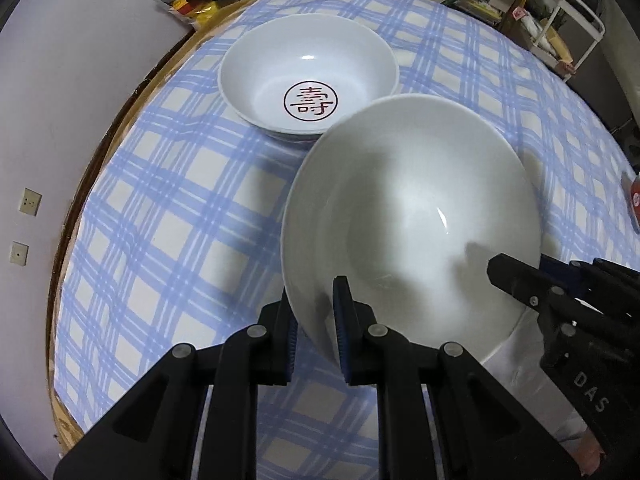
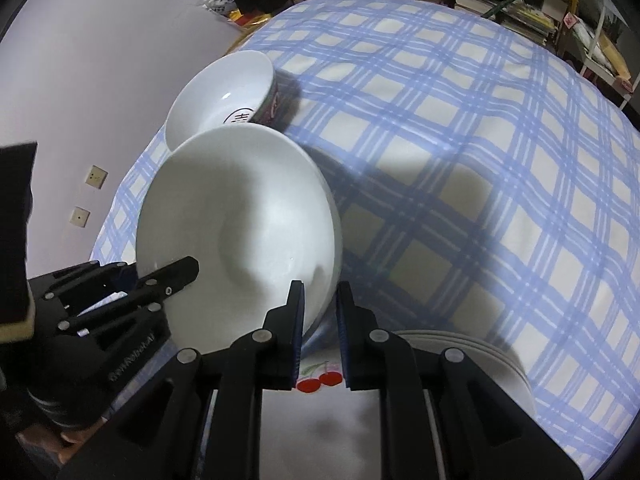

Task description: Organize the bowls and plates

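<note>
Mid-air, centre frame in both views: plain white bowl (image 1: 412, 216), tilted, off the checked cloth (image 1: 160, 208). Left gripper (image 1: 316, 328) pinches its near rim, one pad inside, one outside; right gripper (image 2: 319, 320) pinches the opposite rim the same way. Glazed ceramic, so probably stiff, slippery and chippable; rim grips on both sides look sensible.

Marked bowl (image 1: 308, 76) sits upper centre of the left view, apparently on another bowl. Only the right view shows plates (image 2: 480, 356) stacked at lower right and a cherry print (image 2: 320, 378) under the jaws.
</note>
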A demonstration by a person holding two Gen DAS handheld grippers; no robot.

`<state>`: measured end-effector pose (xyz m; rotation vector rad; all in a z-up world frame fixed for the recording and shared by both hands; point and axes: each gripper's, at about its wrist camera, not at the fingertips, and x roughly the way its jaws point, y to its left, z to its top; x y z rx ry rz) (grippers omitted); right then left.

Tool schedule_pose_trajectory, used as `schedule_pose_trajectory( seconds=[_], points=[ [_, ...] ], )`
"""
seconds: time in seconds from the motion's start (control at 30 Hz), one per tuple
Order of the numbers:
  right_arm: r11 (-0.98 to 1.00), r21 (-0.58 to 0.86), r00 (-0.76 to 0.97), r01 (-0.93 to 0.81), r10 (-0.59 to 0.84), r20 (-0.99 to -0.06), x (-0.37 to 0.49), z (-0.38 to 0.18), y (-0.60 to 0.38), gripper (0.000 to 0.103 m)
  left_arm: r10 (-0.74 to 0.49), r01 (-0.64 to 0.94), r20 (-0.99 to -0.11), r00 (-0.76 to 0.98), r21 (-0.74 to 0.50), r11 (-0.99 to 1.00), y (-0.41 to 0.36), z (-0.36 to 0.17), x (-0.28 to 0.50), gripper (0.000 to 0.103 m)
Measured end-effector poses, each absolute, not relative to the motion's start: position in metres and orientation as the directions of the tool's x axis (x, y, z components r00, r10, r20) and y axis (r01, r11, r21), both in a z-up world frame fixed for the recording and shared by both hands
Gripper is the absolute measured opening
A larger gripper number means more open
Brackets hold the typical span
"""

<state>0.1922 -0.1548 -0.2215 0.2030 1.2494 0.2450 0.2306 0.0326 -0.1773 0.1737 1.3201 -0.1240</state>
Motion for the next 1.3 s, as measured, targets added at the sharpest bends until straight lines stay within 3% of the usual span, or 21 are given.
schedule_pose_trajectory(
  seconds=[0.07,0.23,0.37,0.47,0.53,0.63,0.7,0.77,0.83,1.0,1.3],
  points=[
    [0.961,0.265,0.298,-0.075,0.275,-0.914,0.191,-0.22,-0.152,0.018,0.003,0.178,-0.963,0.271,0.054,0.983,0.036,-0.172,0.228,0.017],
    [0.969,0.233,0.352,-0.079,0.246,-0.903,0.182,-0.202,-0.152,0.019,-0.018,0.12,-0.952,0.307,0.02,0.993,0.052,-0.16,0.222,0.029],
    [0.972,0.224,0.405,-0.065,0.231,-0.885,0.172,-0.186,-0.159,0.052,0.018,0.09,-0.932,0.363,0.054,0.994,0.059,-0.146,0.214,0.047],
    [0.977,0.199,0.435,-0.072,0.211,-0.876,0.165,-0.176,-0.161,0.057,0.039,0.08,-0.91,0.413,0.079,0.994,0.065,-0.133,0.207,0.057],
    [0.979,0.191,0.448,-0.07,0.201,-0.871,0.162,-0.172,-0.162,0.065,0.029,0.066,-0.911,0.412,0.061,0.996,0.071,-0.128,0.206,0.071],
    [0.976,0.207,0.465,-0.062,0.211,-0.859,0.158,-0.164,-0.164,0.078,0.036,0.055,-0.906,0.421,0.065,0.996,0.076,-0.118,0.204,0.072],
    [0.975,0.215,0.489,-0.053,0.213,-0.846,0.155,-0.158,-0.166,0.097,0.054,0.085,-0.894,0.445,0.102,0.991,0.075,-0.109,0.199,0.073],
    [0.977,0.204,0.521,-0.061,0.206,-0.828,0.153,-0.15,-0.166,0.103,0.047,0.091,-0.89,0.454,0.099,0.991,0.079,-0.101,0.198,0.076],
    [0.982,0.172,0.545,-0.08,0.188,-0.817,0.154,-0.141,-0.163,0.103,0.044,0.069,-0.886,0.462,0.085,0.994,0.085,-0.095,0.2,0.081],
    [0.981,0.163,0.561,-0.11,0.196,-0.804,0.163,-0.125,-0.156,0.103,0.077,-0.01,-0.865,0.495,0.083,0.997,0.095,-0.08,0.215,0.081],
    [0.99,0.082,0.603,-0.114,0.135,-0.786,0.2,-0.113,-0.143,0.103,0.042,0.007,-0.86,0.509,0.052,0.999,0.097,-0.068,0.259,0.081]
  ],
)
